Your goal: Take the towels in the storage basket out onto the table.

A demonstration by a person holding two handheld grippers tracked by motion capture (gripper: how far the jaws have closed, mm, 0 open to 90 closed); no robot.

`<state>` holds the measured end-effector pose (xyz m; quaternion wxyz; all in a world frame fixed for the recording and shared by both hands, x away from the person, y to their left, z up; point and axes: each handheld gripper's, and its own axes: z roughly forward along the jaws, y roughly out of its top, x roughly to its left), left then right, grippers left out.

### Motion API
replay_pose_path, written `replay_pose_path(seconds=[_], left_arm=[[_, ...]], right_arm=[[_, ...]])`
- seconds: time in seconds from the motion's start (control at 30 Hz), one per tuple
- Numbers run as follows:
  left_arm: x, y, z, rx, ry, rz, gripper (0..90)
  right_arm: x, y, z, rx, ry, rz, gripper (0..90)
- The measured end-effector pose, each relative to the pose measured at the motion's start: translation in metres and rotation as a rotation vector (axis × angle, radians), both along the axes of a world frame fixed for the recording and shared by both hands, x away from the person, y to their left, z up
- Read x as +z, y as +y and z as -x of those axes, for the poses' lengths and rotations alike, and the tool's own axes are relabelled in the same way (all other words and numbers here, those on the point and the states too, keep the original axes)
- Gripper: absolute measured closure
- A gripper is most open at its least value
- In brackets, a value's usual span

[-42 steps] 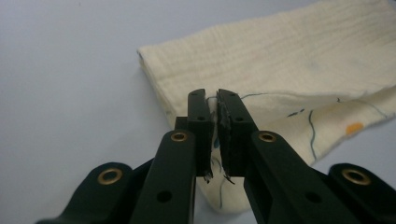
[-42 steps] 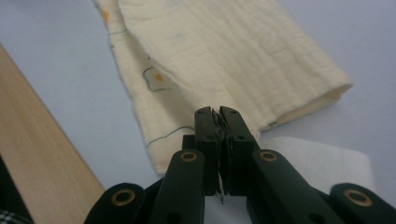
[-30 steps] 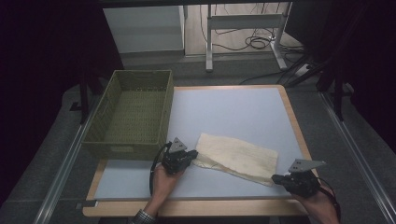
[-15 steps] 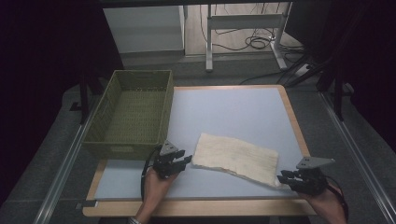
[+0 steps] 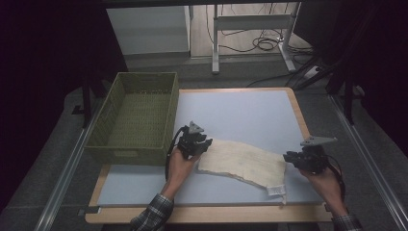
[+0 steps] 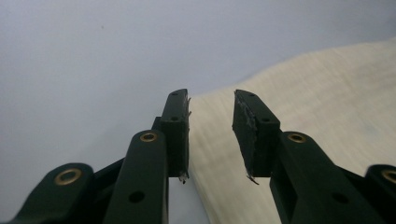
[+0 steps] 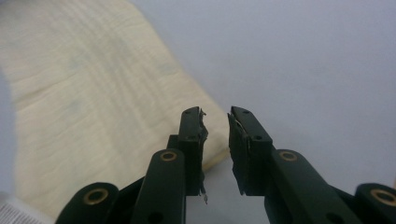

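A cream cloth [image 5: 243,162] is lying flat on the pale blue top of the counter [image 5: 240,110], toward the near edge and slightly right of the middle, stretching at a slant from its upper left corner down to its lower right corner. A small white tag [image 5: 275,191] is showing at that lower right corner, just beside the counter's near edge.

The left tongs [image 5: 198,143] are sitting at the cloth's upper left corner, held in the person's left hand [image 5: 182,162], whose plaid sleeve [image 5: 151,216] is coming in from the bottom. In the left gripper view these tongs [image 6: 211,122] are standing apart, with the cloth's [image 6: 303,121] edge running up between the two black jaws; whether the tips are touching the fabric cannot be told.

The right tongs [image 5: 294,158] are sitting just beside the cloth's right end, held in the right hand [image 5: 325,185], with the grey three-cornered plate [image 5: 317,141] on top. In the right gripper view these tongs [image 7: 215,135] are also standing apart with a narrower gap, and the cloth's [image 7: 93,112] corner is lying under and just left of the left jaw, while bare counter surface [image 7: 303,60] is showing past the right jaw.

An olive green woven basket [image 5: 134,115] is standing on the counter's left side, reaching past its left edge, near the left tongs. Beyond the counter, cables [image 5: 255,43] are lying on the floor beside a metal stand [image 5: 250,24].
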<state>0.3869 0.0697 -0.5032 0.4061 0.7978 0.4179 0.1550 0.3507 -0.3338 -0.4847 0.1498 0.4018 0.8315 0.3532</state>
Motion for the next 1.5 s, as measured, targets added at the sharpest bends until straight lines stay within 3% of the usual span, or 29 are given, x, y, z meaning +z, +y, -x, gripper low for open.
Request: replay_pose_path(seconds=[0.1,0.27,0.3,0.37,0.4,0.47,0.5,0.57,0.6,0.67,0.83,1.13,1.2,1.3,1.33,1.5], left_arm=[[-0.005,-0.003,-0.018,0.011,0.007,-0.015,61.8],[-0.025,-0.009,-0.034,0.013,0.026,-0.099,51.2],[-0.029,-0.010,-0.035,0.010,0.031,-0.115,50.9],[-0.035,-0.007,-0.036,0.007,0.040,-0.071,51.4],[-0.035,-0.006,-0.036,0.009,0.053,-0.045,54.5],[-0.035,-0.005,-0.034,-0.014,0.057,-0.035,63.7],[-0.034,-0.006,-0.033,-0.030,0.061,-0.037,74.5],[-0.032,-0.007,-0.029,-0.026,0.013,-0.068,84.0],[-0.031,-0.006,-0.027,-0.017,0.002,-0.046,85.0],[-0.029,-0.003,-0.025,-0.009,0.005,-0.022,85.3],[-0.028,0.002,-0.017,-0.002,0.003,-0.030,85.2],[-0.026,0.015,0.010,0.010,0.013,0.002,86.2],[-0.025,0.017,0.012,0.010,0.017,0.024,84.9],[-0.022,0.016,0.007,0.012,0.020,0.026,67.0],[-0.022,0.014,0.005,0.010,0.024,0.026,65.9],[-0.029,0.010,0.000,0.014,0.027,-0.040,60.0]], right_arm=[[-0.010,0.003,-0.012,-0.015,0.021,0.011,70.2],[-0.027,0.006,-0.016,-0.028,0.054,0.037,63.1],[-0.028,0.005,-0.015,-0.025,0.038,0.032,63.1],[-0.027,0.006,-0.013,-0.022,0.034,0.046,66.8],[-0.027,0.007,-0.012,-0.014,0.036,0.046,75.3],[-0.027,0.008,-0.011,0.013,0.049,0.038,83.0],[-0.026,0.010,-0.011,0.023,0.047,0.056,84.2],[-0.024,0.012,-0.013,0.029,0.034,0.094,84.8],[-0.022,0.013,-0.016,0.022,0.024,0.109,84.9],[-0.021,0.011,-0.025,0.009,0.024,0.095,84.9],[-0.018,0.010,-0.050,-0.013,0.013,0.082,84.8],[-0.020,0.024,-0.100,-0.045,0.023,0.060,84.6],[-0.022,0.027,-0.105,-0.048,0.042,0.062,84.2],[-0.021,0.027,-0.104,-0.037,0.045,0.054,82.9],[-0.020,0.026,-0.102,-0.037,0.044,0.046,82.5],[-0.010,0.021,-0.085,-0.012,0.044,0.029,75.2]])
